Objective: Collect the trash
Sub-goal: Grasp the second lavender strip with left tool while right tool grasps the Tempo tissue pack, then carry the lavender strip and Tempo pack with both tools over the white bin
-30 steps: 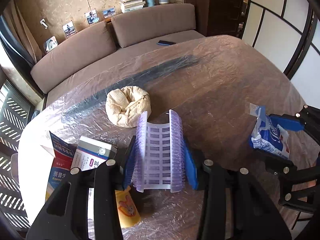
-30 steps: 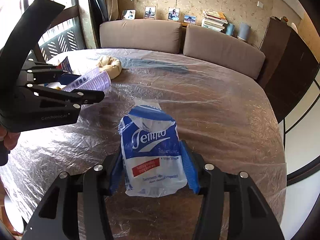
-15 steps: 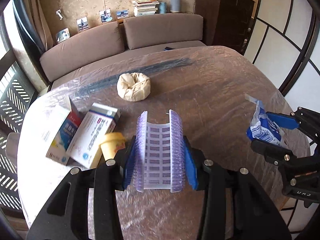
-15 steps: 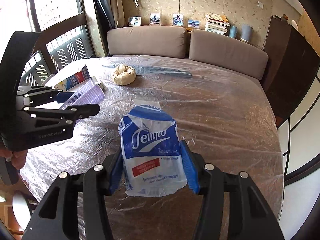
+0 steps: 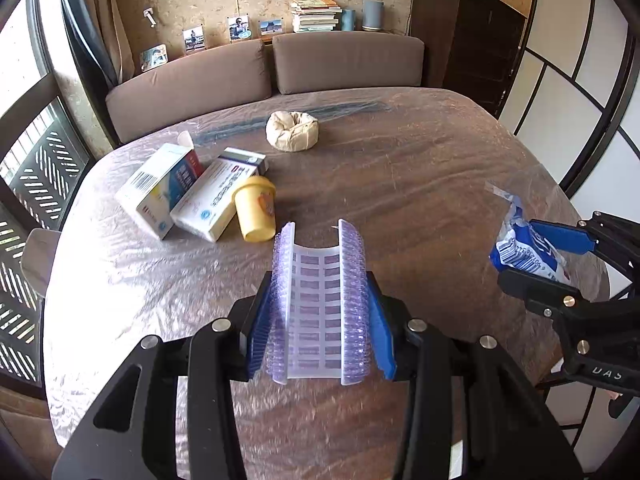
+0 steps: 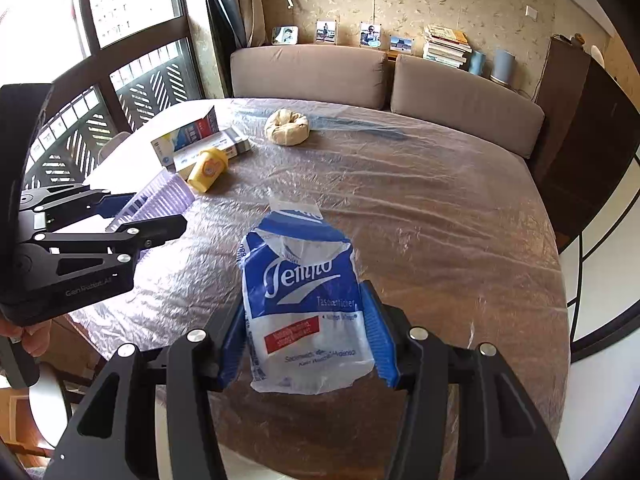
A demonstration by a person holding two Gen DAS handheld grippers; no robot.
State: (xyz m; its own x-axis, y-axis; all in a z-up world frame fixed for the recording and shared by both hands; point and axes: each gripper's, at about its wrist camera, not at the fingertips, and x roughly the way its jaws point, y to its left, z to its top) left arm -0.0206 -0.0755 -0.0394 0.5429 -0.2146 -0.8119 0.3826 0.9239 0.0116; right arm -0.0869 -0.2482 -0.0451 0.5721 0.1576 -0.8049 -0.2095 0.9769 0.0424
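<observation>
In the left wrist view, the left gripper point(image 5: 320, 300) has its jaws clamped on a purple blister tray point(image 5: 319, 304), bent into a trough between the blue pads and held above the table point(image 5: 420, 184), which is covered with crinkled clear film. At about ten o'clock from the tray, a yellow cup point(image 5: 256, 208) lies on its side, touching two white medicine boxes point(image 5: 188, 192) that lean on each other. At twelve o'clock, farther off, sits a crumpled beige wad point(image 5: 292, 131). At three o'clock the right gripper point(image 5: 548, 264) enters from the edge, pinching a blue tissue packet point(image 5: 524, 248).

In the right wrist view, the right gripper point(image 6: 308, 336) grips the blue tissue packet point(image 6: 304, 304) between both pads, its torn top pointing away, above the table point(image 6: 440, 208). At nine o'clock the left gripper point(image 6: 132, 216) holds the purple blister tray point(image 6: 160, 200); a bit of hand point(image 6: 36, 338) shows beneath it. The yellow cup point(image 6: 208, 164) and boxes point(image 6: 196, 136) lie at eleven o'clock, the beige wad point(image 6: 287, 126) at twelve, a sofa point(image 6: 384, 80) beyond.
</observation>
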